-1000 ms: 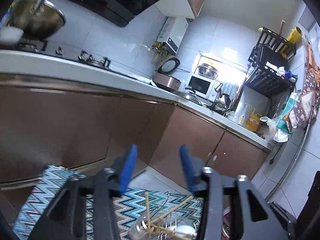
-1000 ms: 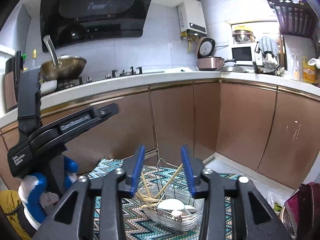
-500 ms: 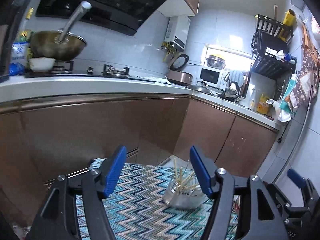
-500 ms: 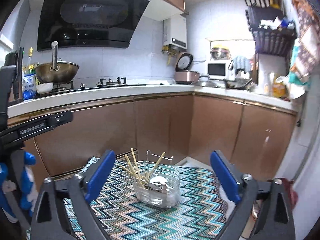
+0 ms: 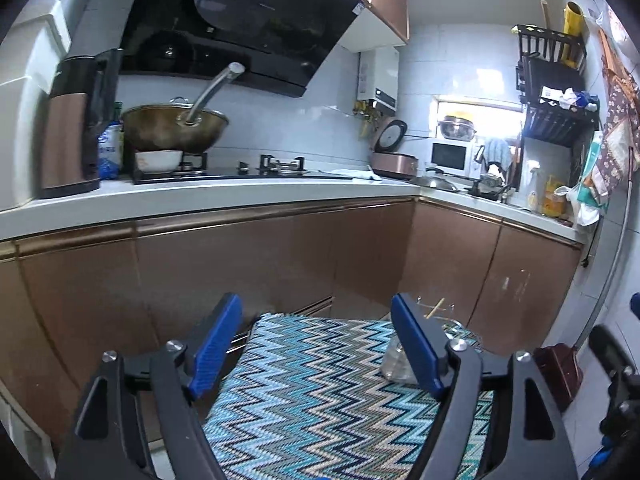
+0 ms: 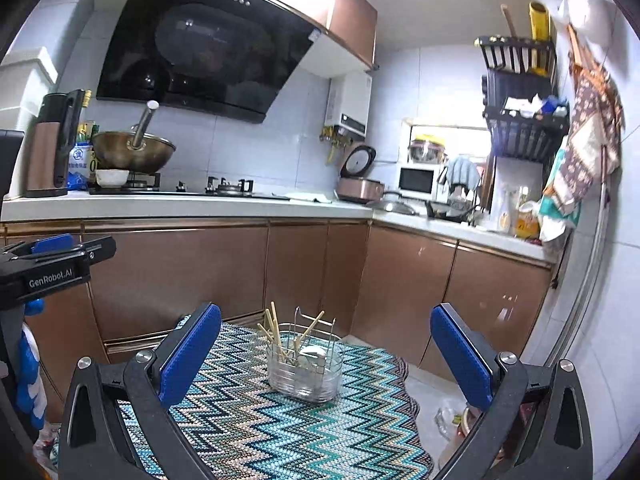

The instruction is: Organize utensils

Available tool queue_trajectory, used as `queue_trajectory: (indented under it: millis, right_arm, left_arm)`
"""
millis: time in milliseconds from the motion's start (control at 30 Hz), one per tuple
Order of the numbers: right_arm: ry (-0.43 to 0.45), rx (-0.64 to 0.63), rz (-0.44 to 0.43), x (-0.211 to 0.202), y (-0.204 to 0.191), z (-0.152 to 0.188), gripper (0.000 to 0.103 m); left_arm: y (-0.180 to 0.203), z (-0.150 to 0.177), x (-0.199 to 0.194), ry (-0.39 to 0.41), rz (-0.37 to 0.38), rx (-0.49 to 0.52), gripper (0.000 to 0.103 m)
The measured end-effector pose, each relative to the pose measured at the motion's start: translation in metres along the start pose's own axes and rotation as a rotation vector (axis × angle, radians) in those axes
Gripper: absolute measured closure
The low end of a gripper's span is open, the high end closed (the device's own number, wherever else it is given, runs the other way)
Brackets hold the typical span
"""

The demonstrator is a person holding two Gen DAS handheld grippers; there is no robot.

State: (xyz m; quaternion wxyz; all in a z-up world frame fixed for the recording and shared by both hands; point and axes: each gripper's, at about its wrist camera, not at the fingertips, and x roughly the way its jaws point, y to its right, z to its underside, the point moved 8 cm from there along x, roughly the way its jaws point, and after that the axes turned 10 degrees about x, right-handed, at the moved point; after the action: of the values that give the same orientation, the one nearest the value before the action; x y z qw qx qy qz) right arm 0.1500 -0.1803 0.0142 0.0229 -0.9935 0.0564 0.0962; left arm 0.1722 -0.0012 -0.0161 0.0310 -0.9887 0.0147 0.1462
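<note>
The left gripper (image 5: pixel 316 344) has its blue fingers wide apart, and it holds nothing. It hangs over a zigzag cloth (image 5: pixel 320 392) in blue, white and brown. The right gripper (image 6: pixel 326 356) also has its fingers far apart, and it holds nothing too.

In the right view, a clear holder (image 6: pixel 306 368) with a wire frame stands upright on the cloth, between the two blue fingers but farther away, not touching them. Wooden chopsticks (image 6: pixel 274 330) stick up out of it and lean in different ways. A white spoon (image 6: pixel 312 354) sits inside as well. In the left view the holder (image 5: pixel 394 362) peeks out from behind the right blue finger, so most of it is hidden.

The left gripper shows at the left edge of the right view, off to the side of the cloth.

Behind the cloth are brown cupboards (image 6: pixel 180 276) under a white counter (image 6: pixel 180 204). A wok (image 6: pixel 134 154) sits on the stove
</note>
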Motion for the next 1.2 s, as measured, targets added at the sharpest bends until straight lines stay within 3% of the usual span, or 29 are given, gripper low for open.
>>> queue_trajectory:
  millis: [367,967,1200]
  right_arm:
    - [0.011,0.028,0.04,-0.015,0.018,0.005,0.0]
    - [0.029,0.063,0.107,-0.007,0.049,0.01,0.0]
    - [0.039,0.062,0.109,-0.006,0.05,0.009,0.0]
  left_arm:
    - [-0.024,0.009,-0.011,-0.017,-0.179,0.005,0.022]
    - [-0.008,-0.002,-0.017,0.064,-0.243,0.073,0.022]
    - [-0.002,-0.003,-0.016,0.076,-0.213,0.069,0.022]
